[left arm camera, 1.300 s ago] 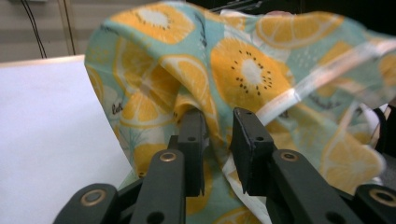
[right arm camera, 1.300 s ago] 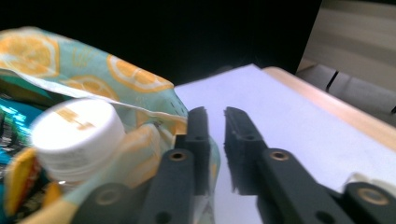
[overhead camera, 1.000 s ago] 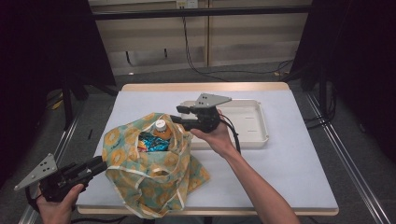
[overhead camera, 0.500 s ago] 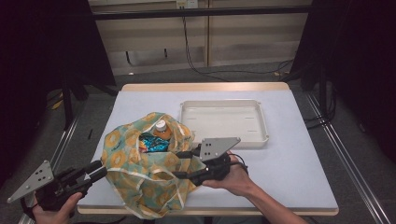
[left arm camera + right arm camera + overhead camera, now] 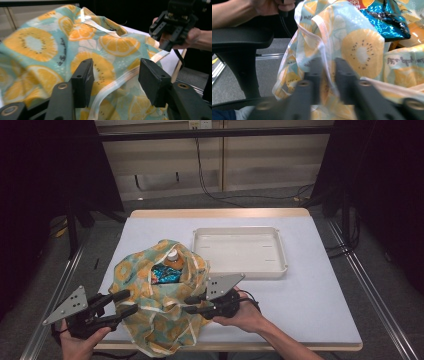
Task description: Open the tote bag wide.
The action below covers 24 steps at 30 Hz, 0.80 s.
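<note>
Black-jawed, the left gripper (image 5: 131,301) sat at the table's (image 5: 320,285) near-left edge, its jaws having just been opening, released and standing apart against the fruit-print cloth bag (image 5: 150,310) with a pale strap (image 5: 117,82) running between them. The bag slumped on the table, a bottle (image 5: 173,258) and blue packet (image 5: 165,274) in its mouth. The right gripper (image 5: 192,304) had just been closing, clenched on a strap (image 5: 325,57), as its own view showed. Farther right lay the white tray (image 5: 240,251), well apart

Empty white tray (image 5: 240,251) on the table (image 5: 320,290) (well right of centre), cables behind.
</note>
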Motion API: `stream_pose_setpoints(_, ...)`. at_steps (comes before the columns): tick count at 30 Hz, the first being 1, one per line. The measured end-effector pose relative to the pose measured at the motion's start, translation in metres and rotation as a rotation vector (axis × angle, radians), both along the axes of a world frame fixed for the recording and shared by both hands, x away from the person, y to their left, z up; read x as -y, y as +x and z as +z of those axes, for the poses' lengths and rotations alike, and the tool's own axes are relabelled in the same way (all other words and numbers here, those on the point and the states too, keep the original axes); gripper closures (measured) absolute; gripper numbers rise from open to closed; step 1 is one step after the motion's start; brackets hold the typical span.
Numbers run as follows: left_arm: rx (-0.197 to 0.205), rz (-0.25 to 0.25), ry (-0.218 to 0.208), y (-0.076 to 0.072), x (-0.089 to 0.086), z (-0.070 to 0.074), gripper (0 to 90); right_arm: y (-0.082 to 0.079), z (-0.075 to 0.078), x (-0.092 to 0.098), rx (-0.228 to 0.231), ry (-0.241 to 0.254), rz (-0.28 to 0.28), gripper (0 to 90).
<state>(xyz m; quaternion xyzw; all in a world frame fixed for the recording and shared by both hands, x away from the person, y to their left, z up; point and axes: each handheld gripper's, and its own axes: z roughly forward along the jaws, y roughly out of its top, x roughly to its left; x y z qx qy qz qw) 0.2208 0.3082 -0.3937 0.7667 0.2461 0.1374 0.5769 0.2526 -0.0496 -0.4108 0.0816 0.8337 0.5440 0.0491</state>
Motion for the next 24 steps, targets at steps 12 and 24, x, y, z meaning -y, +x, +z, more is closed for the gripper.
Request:
stream_pose_setpoints(12,-0.009,-0.029,0.027,0.004,0.009,0.001,49.7,0.029,0.039,0.007,0.032,0.103,-0.081,90.0)
stream_pose_setpoints(24,-0.022,-0.077,-0.035,0.019,0.004,0.010,87.1,0.073,0.063,-0.017,0.058,0.176,-0.138,90.0)
